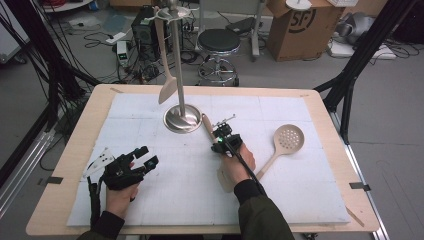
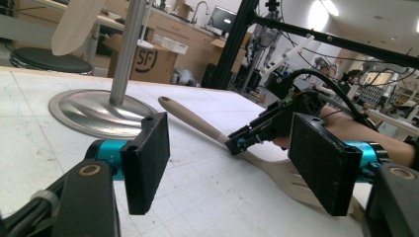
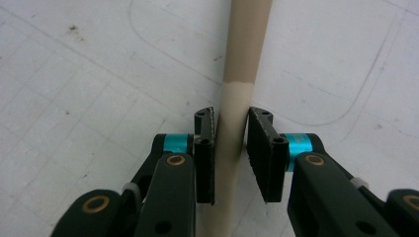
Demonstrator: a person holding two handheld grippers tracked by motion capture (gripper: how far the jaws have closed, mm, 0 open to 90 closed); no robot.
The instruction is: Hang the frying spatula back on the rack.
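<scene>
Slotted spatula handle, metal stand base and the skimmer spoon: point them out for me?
Slotted spatula handle (image 3: 236,113), right gripper view, shaft between the jaws.
Metal stand base (image 1: 176,121), high view, bare disc.
Skimmer spoon (image 1: 288,138), high view, perforated bowl.

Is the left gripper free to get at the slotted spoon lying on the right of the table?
Probably not easily: the slotted spoon lies beyond the right gripper, which straddles the spatula handle, so the open left gripper would have to cross over that arm.

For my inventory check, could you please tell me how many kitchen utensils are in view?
3: a spatula hanging on the metal stand, a slotted spoon lying at the mat's right, and a slotted turner by the stand's base with the right hand-held gripper around its handle.
</scene>
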